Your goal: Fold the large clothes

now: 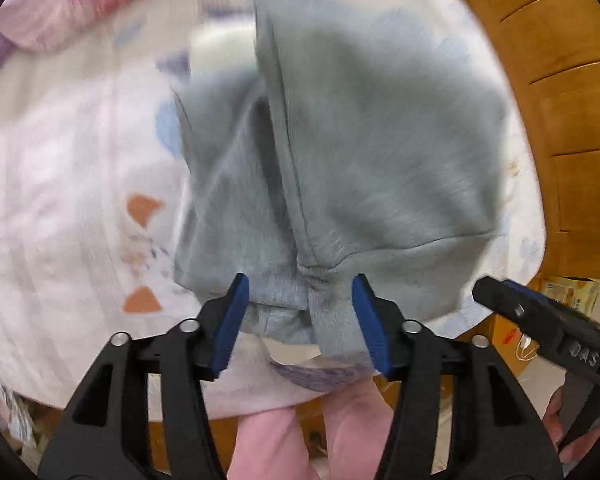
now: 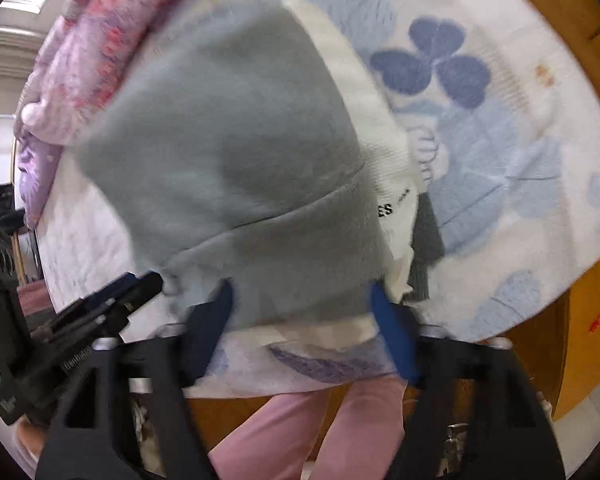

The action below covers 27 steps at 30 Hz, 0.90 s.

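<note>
So the grey sweatshirt is lying folded up on the bed, on that white flower-print bedspread, with its ribbed hem end closest to the person. Both hand-held grippers are pointing steeply down at that near edge. The left hand-held gripper has its jaws standing apart with the hem bunched in the gap between them, pads not pressing on anything as far as I can see, so it's released. Same story with the right hand-held gripper: jaws wide, fabric edge in the gap, not clenched.

The bundle's long axis runs straight away from both grippers toward the pink blanket at the far side, so I'd guess any next fold goes along that line. The left one looks a touch nearer the seam.

Writing: a white garment peeks from under the grey one, with "ES" printed on it, rest hidden. The other gripper's body shows "DAS" in the left view
</note>
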Each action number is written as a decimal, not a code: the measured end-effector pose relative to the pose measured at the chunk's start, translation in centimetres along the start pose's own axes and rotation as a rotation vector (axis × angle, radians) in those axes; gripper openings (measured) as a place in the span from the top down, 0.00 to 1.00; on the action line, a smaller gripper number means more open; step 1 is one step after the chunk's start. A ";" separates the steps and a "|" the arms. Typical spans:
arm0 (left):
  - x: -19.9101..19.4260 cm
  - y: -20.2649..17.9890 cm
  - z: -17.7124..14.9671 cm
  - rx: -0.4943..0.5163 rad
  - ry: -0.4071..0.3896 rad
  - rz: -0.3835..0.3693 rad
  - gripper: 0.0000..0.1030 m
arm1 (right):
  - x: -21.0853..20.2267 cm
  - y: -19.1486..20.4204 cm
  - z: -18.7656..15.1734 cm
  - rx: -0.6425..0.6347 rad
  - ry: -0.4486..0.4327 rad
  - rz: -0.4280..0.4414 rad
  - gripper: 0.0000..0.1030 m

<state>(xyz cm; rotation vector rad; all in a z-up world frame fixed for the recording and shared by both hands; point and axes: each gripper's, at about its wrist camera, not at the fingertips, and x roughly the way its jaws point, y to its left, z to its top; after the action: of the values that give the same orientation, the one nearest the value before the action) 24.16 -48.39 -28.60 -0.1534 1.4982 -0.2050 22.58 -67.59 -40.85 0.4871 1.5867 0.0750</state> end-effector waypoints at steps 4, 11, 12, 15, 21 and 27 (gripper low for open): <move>-6.3 -0.5 -1.0 0.059 -0.133 -0.018 0.28 | -6.8 2.1 -3.0 -0.008 -0.161 -0.023 0.17; -16.8 -1.7 -5.1 0.227 -0.356 0.029 0.11 | -15.9 6.0 -9.6 0.007 -0.460 -0.075 0.11; -17.9 -1.6 -5.8 0.227 -0.372 0.033 0.11 | -16.8 6.5 -10.7 0.010 -0.488 -0.073 0.11; -21.0 -1.5 -8.4 0.224 -0.422 0.115 0.11 | -18.4 8.3 -13.4 -0.023 -0.553 -0.085 0.11; -26.2 0.6 -14.5 0.201 -0.514 0.098 0.09 | -20.2 11.4 -19.6 -0.091 -0.667 -0.124 0.11; -29.0 3.3 -21.1 0.225 -0.561 0.042 0.09 | -19.7 14.2 -27.5 -0.083 -0.722 -0.112 0.11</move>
<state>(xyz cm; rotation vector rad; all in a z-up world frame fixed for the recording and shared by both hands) 1.54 -37.99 -2.66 0.0044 0.9126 -0.2695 -0.33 -54.94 -15.19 0.3067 0.8946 -0.1112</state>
